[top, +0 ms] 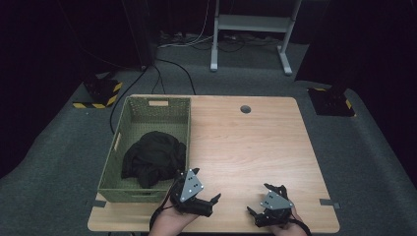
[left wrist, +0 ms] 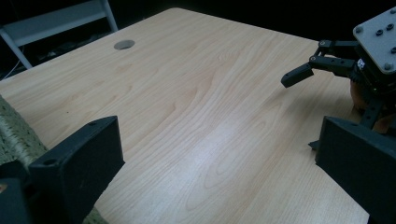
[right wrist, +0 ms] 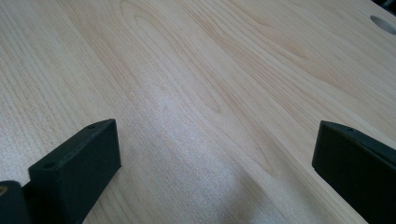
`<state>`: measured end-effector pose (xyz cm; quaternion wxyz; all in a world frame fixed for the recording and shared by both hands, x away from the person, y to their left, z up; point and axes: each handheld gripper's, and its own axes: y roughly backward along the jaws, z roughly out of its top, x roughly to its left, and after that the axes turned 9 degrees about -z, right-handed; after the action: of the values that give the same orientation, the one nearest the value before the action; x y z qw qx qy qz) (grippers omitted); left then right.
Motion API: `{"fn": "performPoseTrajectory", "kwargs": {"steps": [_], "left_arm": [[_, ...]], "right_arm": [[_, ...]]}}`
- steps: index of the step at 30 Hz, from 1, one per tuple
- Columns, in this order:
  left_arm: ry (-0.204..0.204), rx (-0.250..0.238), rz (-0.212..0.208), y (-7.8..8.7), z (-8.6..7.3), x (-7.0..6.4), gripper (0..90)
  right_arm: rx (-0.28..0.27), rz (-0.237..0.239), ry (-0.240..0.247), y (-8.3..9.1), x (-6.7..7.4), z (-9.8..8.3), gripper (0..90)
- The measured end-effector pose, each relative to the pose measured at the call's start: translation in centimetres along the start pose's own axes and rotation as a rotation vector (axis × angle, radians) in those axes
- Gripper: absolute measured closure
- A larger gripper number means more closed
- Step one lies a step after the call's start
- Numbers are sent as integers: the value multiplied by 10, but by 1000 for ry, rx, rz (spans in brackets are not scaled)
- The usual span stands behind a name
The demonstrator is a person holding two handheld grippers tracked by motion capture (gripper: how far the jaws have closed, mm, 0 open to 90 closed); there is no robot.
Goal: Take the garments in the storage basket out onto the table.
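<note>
While both hands hover low at the near edge, the big wooden table point(top: 246, 142) takes up most of the scene, its light grain bare across the middle and a round cable hole point(top: 246, 109) near the far edge. On its left side sits the green woven basket point(top: 133, 115), and inside it lies a crumpled black cloth point(top: 153, 157), bunched toward the near half of the basket. Just beside the basket's near right corner is the left gripper point(top: 209, 196), jaws spread wide with nothing between them, pointing out over the bare wood; its own view catches a strip of green weave at the left edge. Over to the right, well apart from the basket, the right gripper point(top: 265, 204) is held above the tabletop, jaws likewise spread wide and empty, bare wood grain showing between them in the right gripper view.
</note>
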<state>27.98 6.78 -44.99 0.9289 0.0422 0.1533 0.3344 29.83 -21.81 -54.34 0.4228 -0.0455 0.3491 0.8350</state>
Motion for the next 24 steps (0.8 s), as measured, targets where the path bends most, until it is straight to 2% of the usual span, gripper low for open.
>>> {"fn": "performPoseTrajectory", "kwargs": {"steps": [9,19,24], "left_arm": [[21,-42,27,14,10,10,10],[28,-64,64,25,15,20,10],[45,-78,77,30,19,25,10]], "right_arm": [[0,-1,0,0,0,0,9],[-1,0,0,0,0,0,9],[-2,0,2,0,0,0,9]]}}
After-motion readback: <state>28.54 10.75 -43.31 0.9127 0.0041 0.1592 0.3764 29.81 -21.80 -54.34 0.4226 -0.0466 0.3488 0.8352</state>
